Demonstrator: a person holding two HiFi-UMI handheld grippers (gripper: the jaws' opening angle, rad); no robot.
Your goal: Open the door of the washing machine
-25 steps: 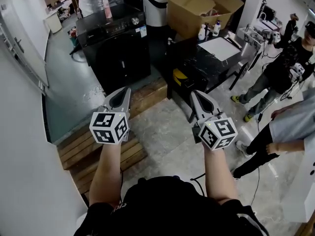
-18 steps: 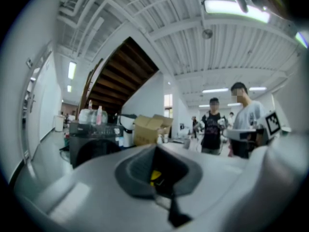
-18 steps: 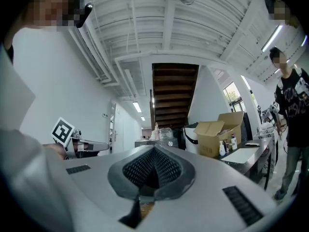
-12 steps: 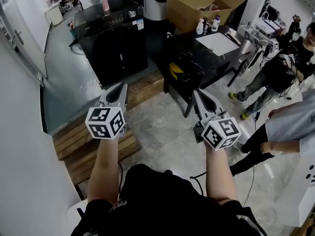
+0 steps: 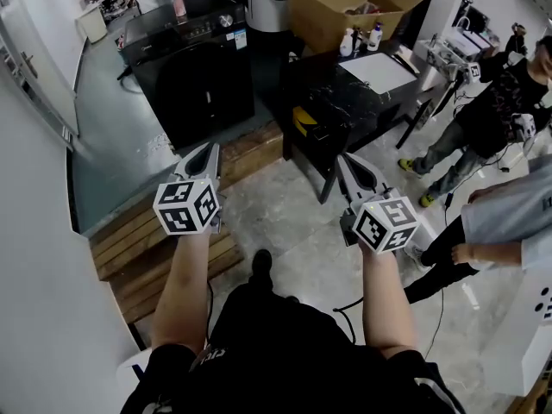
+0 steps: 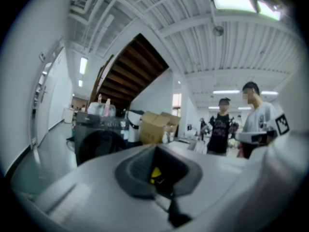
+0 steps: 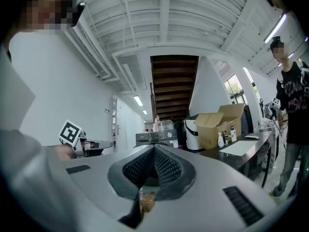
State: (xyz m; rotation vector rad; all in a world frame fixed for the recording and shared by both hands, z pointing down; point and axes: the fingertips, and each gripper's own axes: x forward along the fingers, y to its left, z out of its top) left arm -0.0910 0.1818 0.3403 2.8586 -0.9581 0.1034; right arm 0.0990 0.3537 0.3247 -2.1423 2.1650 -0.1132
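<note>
A black washing machine [image 5: 191, 67] stands at the back on a grey-green floor, its round dark door [image 6: 99, 148] closed and facing me. Bottles sit on its top. My left gripper [image 5: 205, 152] is held out in front of me, shut and empty, well short of the machine. My right gripper [image 5: 348, 164] is level beside it, also shut with nothing between its jaws. In the right gripper view the machine [image 7: 155, 138] shows small and far beyond the closed jaws.
A wooden step [image 5: 147, 248] lies between me and the machine. A dark table [image 5: 362, 102] with a white sheet and a cardboard box [image 5: 345, 7] stands to the right. Two people [image 5: 483, 119] stand at the right. A white wall [image 5: 34, 257] runs along the left.
Both grippers have sunk a little and the view has shifted forward toward the machine. My foot now shows between my arms. The jaws stay shut.
</note>
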